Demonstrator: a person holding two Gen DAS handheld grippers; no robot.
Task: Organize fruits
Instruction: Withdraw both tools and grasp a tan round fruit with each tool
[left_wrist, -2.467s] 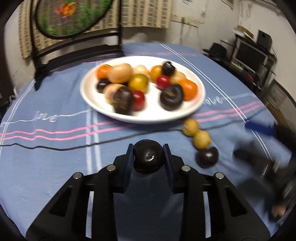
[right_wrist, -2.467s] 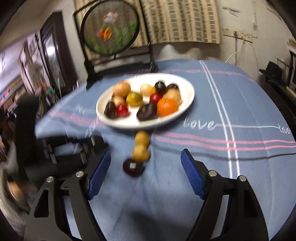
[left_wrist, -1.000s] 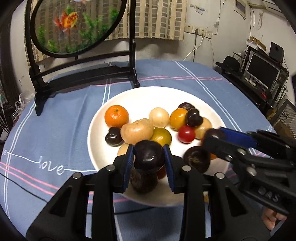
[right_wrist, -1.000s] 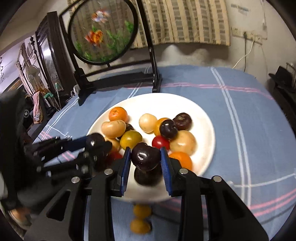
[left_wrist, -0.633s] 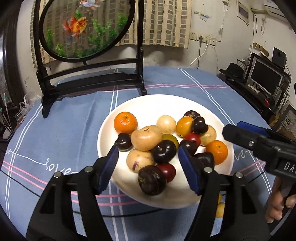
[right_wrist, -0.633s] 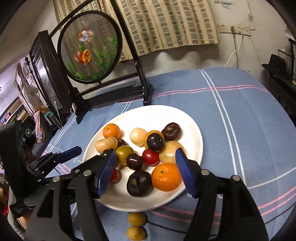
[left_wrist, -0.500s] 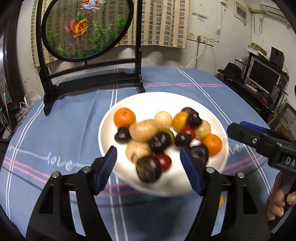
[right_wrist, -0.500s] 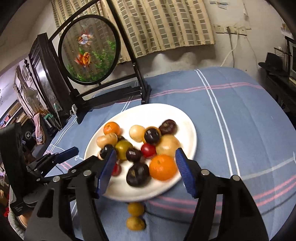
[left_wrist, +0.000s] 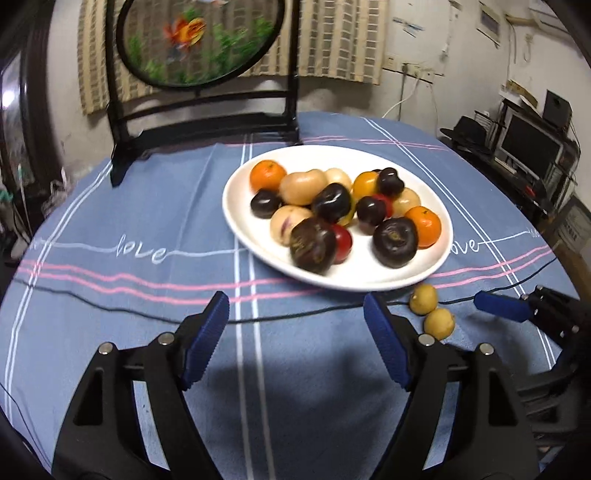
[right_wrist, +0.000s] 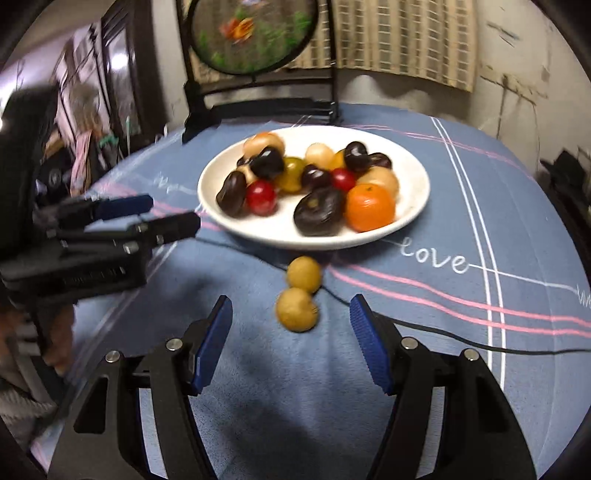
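While the left gripper (left_wrist: 295, 332) opens wider, empty, the wide, empty right gripper (right_wrist: 290, 345) should gently pinch the nearer small round yellow fruit (right_wrist: 296, 309) beside the white plate's (right_wrist: 413, 210) near edge.

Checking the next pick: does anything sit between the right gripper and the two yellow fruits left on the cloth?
Nothing visible does. The right gripper is open, with the nearer yellow fruit just ahead on bare tablecloth; the second lies beyond it.
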